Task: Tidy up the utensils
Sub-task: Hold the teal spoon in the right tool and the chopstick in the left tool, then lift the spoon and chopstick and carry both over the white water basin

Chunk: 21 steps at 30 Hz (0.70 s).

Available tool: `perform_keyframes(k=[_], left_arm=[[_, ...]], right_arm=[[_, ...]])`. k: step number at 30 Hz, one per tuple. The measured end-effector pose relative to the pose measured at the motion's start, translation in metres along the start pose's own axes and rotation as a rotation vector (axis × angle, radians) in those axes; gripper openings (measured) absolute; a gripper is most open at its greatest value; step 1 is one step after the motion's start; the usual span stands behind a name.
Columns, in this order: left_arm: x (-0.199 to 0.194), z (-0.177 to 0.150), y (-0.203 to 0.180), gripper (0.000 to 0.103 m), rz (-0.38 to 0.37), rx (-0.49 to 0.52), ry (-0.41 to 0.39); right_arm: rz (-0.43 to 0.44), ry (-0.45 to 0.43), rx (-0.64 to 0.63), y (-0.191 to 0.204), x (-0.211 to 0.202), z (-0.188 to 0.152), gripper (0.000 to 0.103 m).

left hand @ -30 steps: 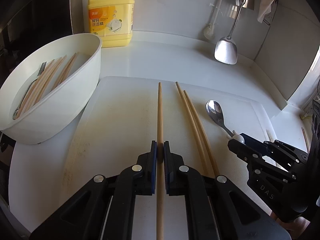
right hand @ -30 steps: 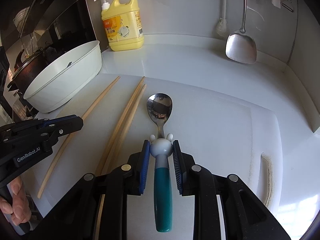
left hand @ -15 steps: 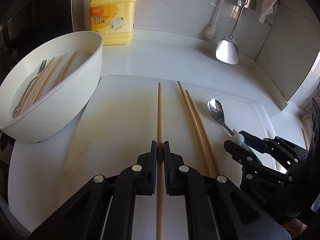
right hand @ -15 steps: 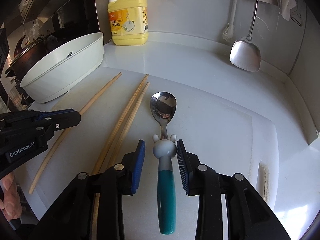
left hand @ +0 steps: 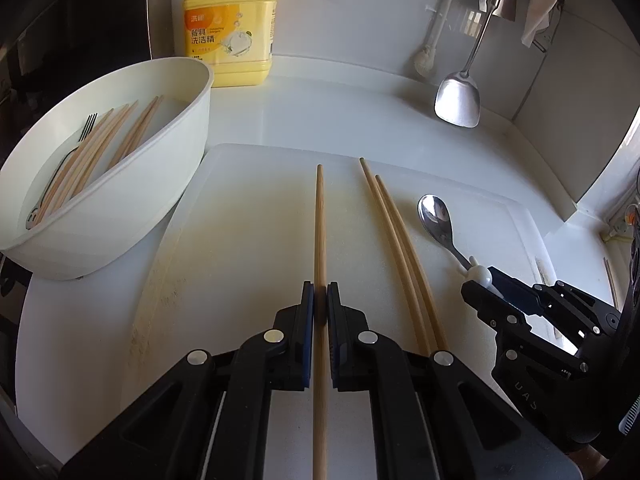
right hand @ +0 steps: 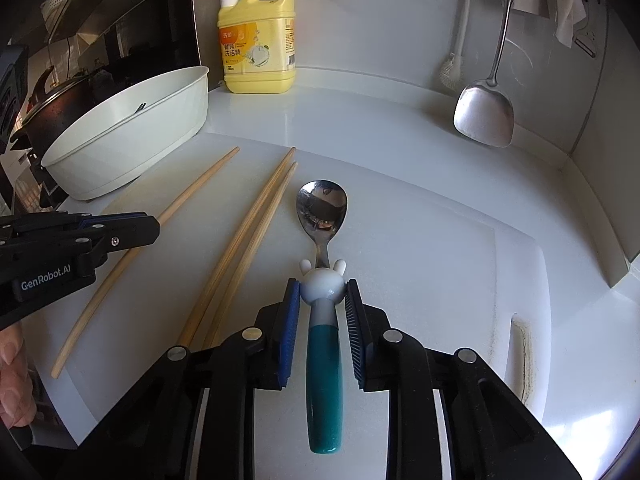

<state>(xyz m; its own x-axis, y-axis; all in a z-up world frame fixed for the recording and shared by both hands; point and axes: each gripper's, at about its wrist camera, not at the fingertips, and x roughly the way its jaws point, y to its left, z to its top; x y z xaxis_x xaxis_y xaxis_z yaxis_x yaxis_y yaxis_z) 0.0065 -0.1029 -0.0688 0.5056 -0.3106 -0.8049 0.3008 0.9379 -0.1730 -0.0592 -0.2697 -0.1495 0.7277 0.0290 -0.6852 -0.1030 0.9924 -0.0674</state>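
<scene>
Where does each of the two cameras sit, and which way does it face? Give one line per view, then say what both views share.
Left wrist: on the left gripper, looking forward along its fingers, shut on a single chopstick; the right gripper appears at its right edge.
Right wrist: on the right gripper, looking along its fingers, open around the spoon; the left gripper and a bit of hand appear at left.
Shared: white bowl, yellow detergent bottle, chopstick pair, hanging spatula.

chopsticks (left hand: pixel 320 236): pale matt wood | spoon (right hand: pixel 322 210): mirror-polished metal bowl, glossy white and teal plastic handle | cutting board (left hand: pixel 248 216): white plastic, scuffed and stained | basin (left hand: pixel 160 176): smooth white plastic | spatula (right hand: pixel 484 118): brushed metal | detergent bottle (left hand: pixel 232 24): glossy yellow plastic | counter (right hand: pixel 360 120): glossy white
</scene>
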Motion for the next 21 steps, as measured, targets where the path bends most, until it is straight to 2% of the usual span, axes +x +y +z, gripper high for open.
perform_keyframes(k=[11, 21], left_arm=[[-0.006, 0.001, -0.004, 0.007, -0.003, -0.004, -0.015], [-0.02, 0.011, -0.004, 0.007, -0.017, -0.003, -0.052]], right_arm=[[0.04, -0.033, 0.087, -0.012, -0.01, 0.003, 0.022], [0.038, -0.072, 0.083, -0.011, -0.024, 0.018, 0.022]])
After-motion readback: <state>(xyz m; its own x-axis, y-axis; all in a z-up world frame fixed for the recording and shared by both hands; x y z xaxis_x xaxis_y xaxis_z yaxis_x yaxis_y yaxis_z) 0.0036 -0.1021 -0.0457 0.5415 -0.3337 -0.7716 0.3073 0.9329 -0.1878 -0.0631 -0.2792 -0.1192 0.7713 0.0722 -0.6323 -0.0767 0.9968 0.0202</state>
